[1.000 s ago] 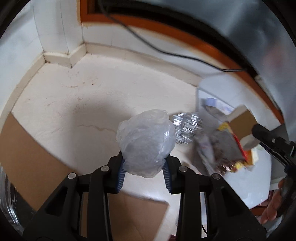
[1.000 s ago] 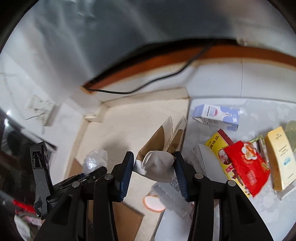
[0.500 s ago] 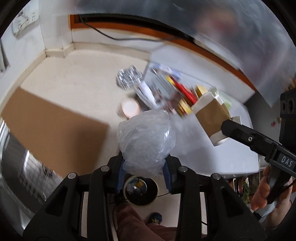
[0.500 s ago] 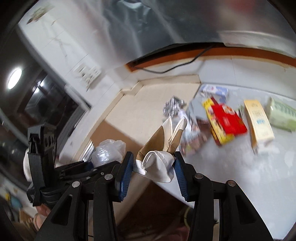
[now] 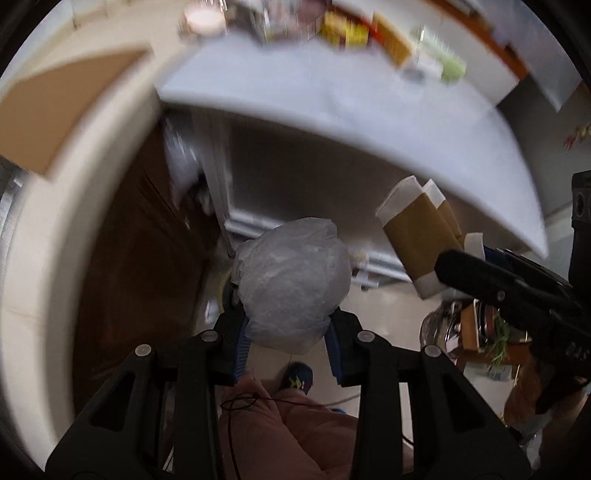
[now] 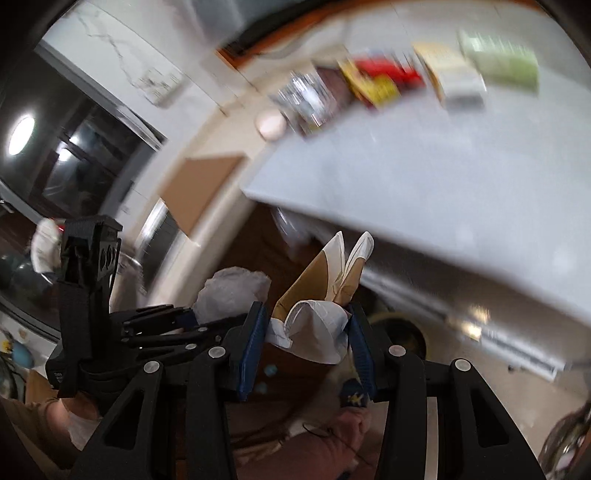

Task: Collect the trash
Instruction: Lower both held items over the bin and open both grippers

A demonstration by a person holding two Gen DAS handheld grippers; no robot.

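The grey-white tabletop (image 5: 369, 122) sweeps across the upper part of both views, badly smeared. Along its far side lies a blurred row of packaging: a red and yellow packet (image 6: 384, 79), a pale box (image 6: 454, 79) beside it, then a light green pack (image 6: 500, 61) at the end. Crinkled silver foil (image 6: 303, 98) lies at the near end of that row. Next to it a cream counter (image 5: 40, 229) curves away, carrying a flat brown cardboard sheet (image 5: 62, 107) and a small round pale lid (image 5: 201, 16). Below, pale floor (image 5: 384, 314).
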